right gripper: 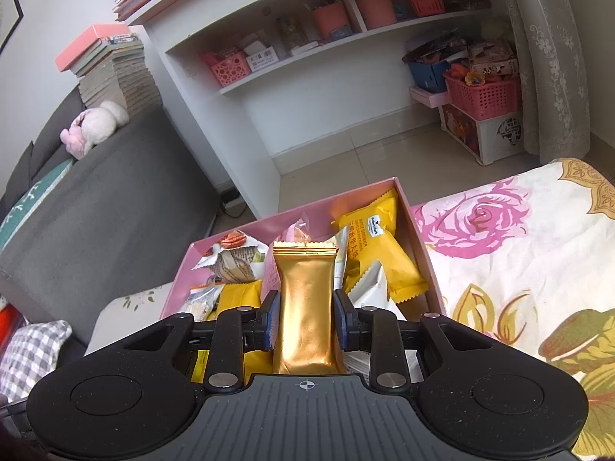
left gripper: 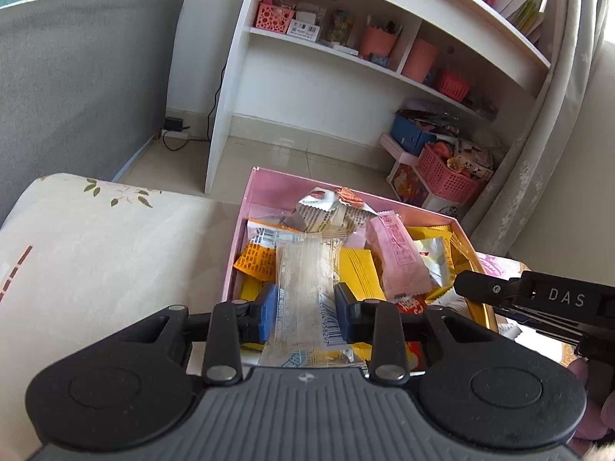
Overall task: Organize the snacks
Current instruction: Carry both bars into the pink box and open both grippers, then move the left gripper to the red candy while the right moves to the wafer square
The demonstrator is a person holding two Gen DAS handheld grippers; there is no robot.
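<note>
A pink box (left gripper: pixel 265 180) holds several wrapped snacks and sits on a bed. My left gripper (left gripper: pixel 305 307) is shut on a clear packet of white snack (left gripper: pixel 305 269), held over the near end of the box. My right gripper (right gripper: pixel 306 317) is shut on a gold foil bar (right gripper: pixel 306 307), held upright over the same pink box (right gripper: pixel 407 207). In the box lie yellow packets (right gripper: pixel 384 238), a pink packet (left gripper: pixel 399 261) and a newsprint-patterned packet (left gripper: pixel 326 215). The right gripper's black body (left gripper: pixel 538 299) shows at the right edge of the left wrist view.
The bed has a pale leaf-print cover (left gripper: pixel 96 238) left of the box and a rose-print cover (right gripper: pixel 519 249) on its right. A white shelf unit (left gripper: pixel 346 50) with pink baskets stands beyond. A grey sofa (right gripper: pixel 96 211) is on the left.
</note>
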